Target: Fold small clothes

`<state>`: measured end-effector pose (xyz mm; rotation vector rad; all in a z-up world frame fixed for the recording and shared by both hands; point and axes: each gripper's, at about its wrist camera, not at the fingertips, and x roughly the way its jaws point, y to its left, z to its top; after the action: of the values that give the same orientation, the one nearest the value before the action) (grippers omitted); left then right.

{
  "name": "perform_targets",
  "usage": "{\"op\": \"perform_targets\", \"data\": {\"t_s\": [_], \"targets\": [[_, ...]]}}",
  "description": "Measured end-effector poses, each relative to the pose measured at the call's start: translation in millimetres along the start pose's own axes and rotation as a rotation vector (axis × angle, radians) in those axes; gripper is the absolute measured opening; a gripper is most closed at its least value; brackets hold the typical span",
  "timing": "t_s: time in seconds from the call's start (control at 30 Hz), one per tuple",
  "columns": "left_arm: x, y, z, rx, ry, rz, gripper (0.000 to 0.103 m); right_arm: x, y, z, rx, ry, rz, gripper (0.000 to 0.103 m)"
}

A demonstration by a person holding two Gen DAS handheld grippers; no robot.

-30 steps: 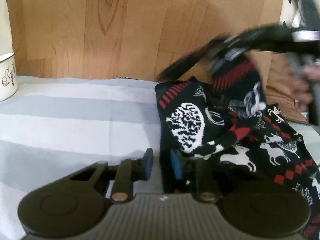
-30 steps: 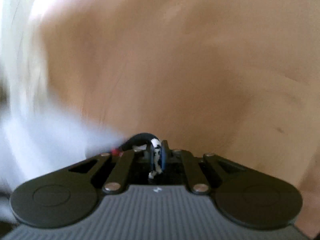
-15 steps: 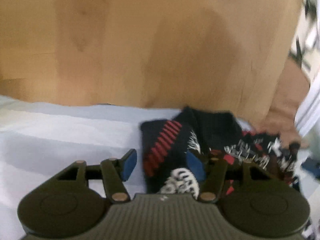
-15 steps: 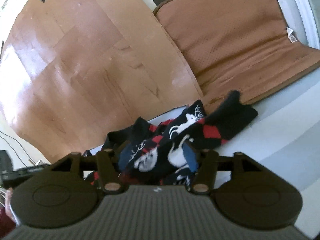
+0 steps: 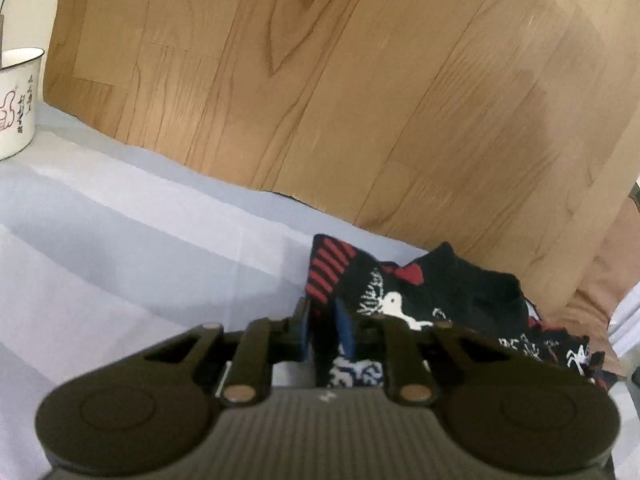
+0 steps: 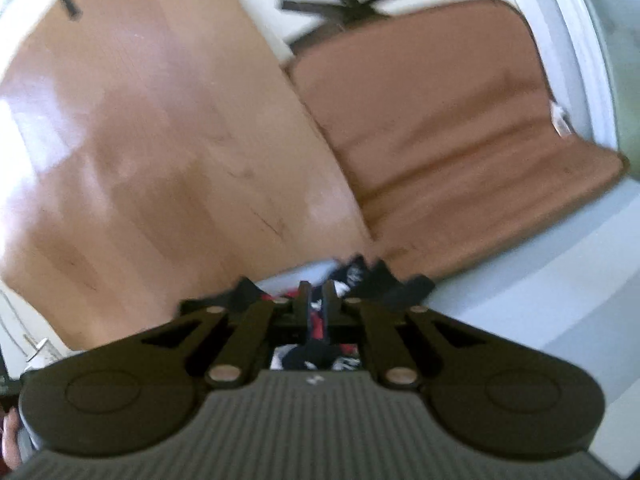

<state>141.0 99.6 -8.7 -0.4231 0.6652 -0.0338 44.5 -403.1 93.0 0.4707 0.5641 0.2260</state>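
Writing first: the mug at the far left edge of my left view carries a pink thumbs-up drawing and a column of dark characters — too small for me to read. Mug is cut off by the frame. A small pale mark sits on each gripper body, not legible.

My left hand-held gripper has just been closing and is now clenched on the near left edge of the garment — black knit with red stripes and white deer-like figures; the blue pads pinch a dark fold between them. The garment lies bunched on the pale striped tabletop, close to the wood-grain board standing behind it. Its right end is cut off behind the gripper body.

My right hand-held gripper has also just been closing; its jaws are pinched on the garment, red and black fabric showing in the narrow gap. This view is blurred, so the pattern is hard to make out. Most of the garment is hidden behind the gripper. A brown cushion leans beyond, with a small tag at its right edge, unreadable. Fingers show at the bottom left corner, cut off.
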Motion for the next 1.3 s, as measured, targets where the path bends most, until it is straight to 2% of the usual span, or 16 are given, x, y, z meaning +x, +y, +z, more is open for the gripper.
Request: {"op": "perform_targets", "data": {"t_s": [0.03,0.1,0.17,0.23,0.43,0.57,0.67,0.7,0.73,0.8,0.87,1.0,1.1,1.17,1.27,1.3], "targets": [[-1.2,-2.7,-0.4,0.016,-0.002,0.007,0.017,4.7,-1.7,4.7,0.021,0.025,-0.012,0.016],[-1.2,-5.5,-3.5,0.045,-0.014,0.024,0.021,10.3,-2.2,14.7,0.046,0.059,-0.026,0.034],[-0.1,-7.9,-6.9,0.077,-0.027,0.051,0.027,17.8,5.8,24.6,0.003,0.074,-0.030,0.047],[-0.3,-10.0,-7.8,0.085,-0.030,0.059,0.027,28.4,13.6,30.6,-0.047,0.132,-0.031,0.053],[-0.9,-10.1,-6.4,0.083,-0.029,0.059,0.027,53.0,14.5,43.0,0.022,0.214,-0.178,0.053],[-1.0,-9.6,-7.3,0.083,-0.027,0.059,0.027,79.5,15.1,48.0,0.040,0.379,-0.248,0.053],[-1.0,-9.2,-7.4,0.084,-0.027,0.057,0.027,95.4,17.2,45.8,0.031,0.432,-0.306,0.051],[-0.9,-8.8,-7.8,0.085,-0.028,0.057,0.027,97.7,16.9,42.4,0.032,0.443,-0.318,0.032],[-0.7,-8.0,-7.9,0.084,-0.028,0.056,0.027,98.3,17.8,39.1,0.026,0.449,-0.321,0.021],[-0.7,-7.0,-8.1,0.079,-0.026,0.053,0.027,86.9,22.0,35.9,-0.015,0.401,-0.310,0.007],[-1.8,-4.8,-6.9,0.065,-0.019,0.040,0.027,72.6,25.5,44.6,0.001,0.326,-0.281,0.007],[-12.2,3.2,-3.6,-0.018,-0.030,-0.051,0.020,24.3,34.6,82.1,0.083,0.023,-0.080,0.007],[-8.2,0.2,-4.9,0.000,-0.013,-0.031,0.020,-13.7,24.0,76.6,0.098,-0.154,0.081,0.007],[-0.2,-4.3,-7.3,0.043,0.012,0.028,0.025,-20.4,8.3,50.5,0.079,-0.142,0.064,0.007],[-0.3,-12.2,-9.6,0.101,0.001,0.062,0.026,-2.6,-30.2,4.2,0.123,0.023,-0.072,0.007],[-0.6,-14.0,-10.7,0.117,-0.004,0.071,0.026,4.2,-46.2,-7.6,0.172,0.079,-0.117,0.011]]}}
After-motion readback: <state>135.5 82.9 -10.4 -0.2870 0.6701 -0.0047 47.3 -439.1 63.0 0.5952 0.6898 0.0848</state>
